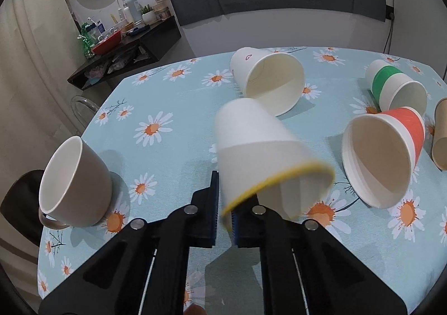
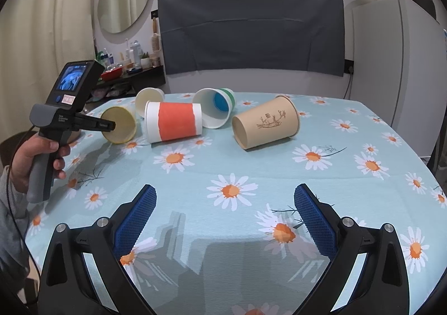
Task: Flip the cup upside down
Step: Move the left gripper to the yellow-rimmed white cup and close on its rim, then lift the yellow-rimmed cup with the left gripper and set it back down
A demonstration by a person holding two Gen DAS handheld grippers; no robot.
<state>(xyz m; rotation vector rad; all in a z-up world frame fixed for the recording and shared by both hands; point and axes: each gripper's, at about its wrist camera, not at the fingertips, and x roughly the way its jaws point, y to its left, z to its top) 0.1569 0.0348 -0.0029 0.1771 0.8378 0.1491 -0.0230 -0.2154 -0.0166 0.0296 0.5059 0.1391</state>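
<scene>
We pinch the yellow-rimmed cup (image 1: pixel 259 153) by its rim in our left gripper (image 1: pixel 223 220), tilted mouth-down above the table (image 1: pixel 178 153), about midway, setting down remains, while our right gripper (image 2: pixel 225 220) waits wide open, empty

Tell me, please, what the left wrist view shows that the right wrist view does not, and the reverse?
Only the left wrist view shows the beige mug. Only the right wrist view shows the open right gripper, the person's hand on the left tool and the fridge. Both show the yellow-rimmed cup pinched at its rim by the left gripper, and the red-banded cup.
</scene>
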